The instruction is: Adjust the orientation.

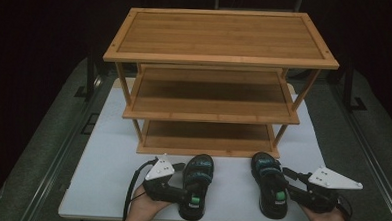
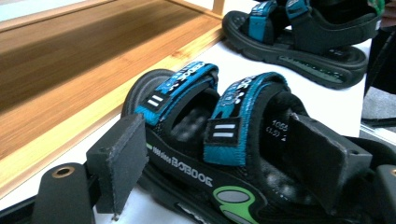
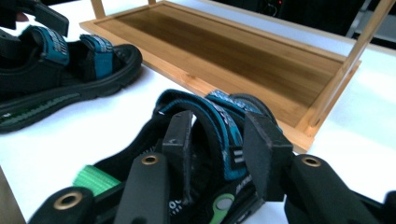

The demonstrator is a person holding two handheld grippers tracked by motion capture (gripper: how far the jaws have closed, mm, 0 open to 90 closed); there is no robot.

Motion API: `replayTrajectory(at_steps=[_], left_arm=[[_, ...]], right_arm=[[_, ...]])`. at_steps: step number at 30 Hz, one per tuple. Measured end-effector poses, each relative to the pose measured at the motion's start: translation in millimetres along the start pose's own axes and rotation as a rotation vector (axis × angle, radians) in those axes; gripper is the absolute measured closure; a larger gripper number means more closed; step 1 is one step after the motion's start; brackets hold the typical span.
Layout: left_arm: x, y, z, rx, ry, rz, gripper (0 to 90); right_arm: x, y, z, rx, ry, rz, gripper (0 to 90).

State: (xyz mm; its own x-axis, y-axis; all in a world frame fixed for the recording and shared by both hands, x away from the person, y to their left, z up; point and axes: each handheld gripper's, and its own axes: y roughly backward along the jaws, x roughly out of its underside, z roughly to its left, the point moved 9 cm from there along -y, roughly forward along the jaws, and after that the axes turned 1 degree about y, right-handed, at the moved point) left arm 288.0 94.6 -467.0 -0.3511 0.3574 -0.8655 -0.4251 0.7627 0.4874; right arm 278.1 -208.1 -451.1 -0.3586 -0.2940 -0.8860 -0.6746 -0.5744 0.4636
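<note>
On the white counter (image 1: 107, 151), just in front of the wooden rack's (image 1: 219, 56) lowest shelf (image 1: 208, 138), lie two black sandals with blue straps, toes toward the rack. My left tool (image 1: 187, 196) straddles the heel end of the left sandal (image 1: 197, 183); in the left gripper view its jaws stand wide to either side of the sandal (image 2: 205, 154), one outside the sole and one over the footbed, and neither pad presses. My right tool (image 1: 281, 195) sits at the heel of the right sandal (image 1: 270, 186); in the right gripper view its jaws stand partly apart around the rear blue strap (image 3: 219, 130), whether touching it I cannot tell. Both sandals rest flat and well apart from each other.
</note>
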Motion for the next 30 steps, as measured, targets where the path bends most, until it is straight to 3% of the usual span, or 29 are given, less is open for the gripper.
replayTrajectory(at_steps=[8, 19, 26, 30], left_arm=[[1.8, -0.1, 2.1, -0.012, 0.002, 0.007, 22.3], [4.8, 0.4, 0.9, 0.012, 0.017, 0.017, 44.2], [4.8, 0.9, 1.2, 0.001, 0.021, 0.017, 48.3], [4.4, 1.8, 1.6, 0.001, 0.014, 0.02, 52.6]], right_arm=[[11.9, -7.8, -2.0, 0.014, 0.001, 0.06, 57.6], [15.2, -10.9, -3.9, 0.005, -0.058, 0.05, 54.9], [15.6, -13.0, -3.0, 0.018, -0.075, 0.043, 53.9], [15.3, -14.5, -3.1, 0.045, -0.061, 0.052, 56.9]])
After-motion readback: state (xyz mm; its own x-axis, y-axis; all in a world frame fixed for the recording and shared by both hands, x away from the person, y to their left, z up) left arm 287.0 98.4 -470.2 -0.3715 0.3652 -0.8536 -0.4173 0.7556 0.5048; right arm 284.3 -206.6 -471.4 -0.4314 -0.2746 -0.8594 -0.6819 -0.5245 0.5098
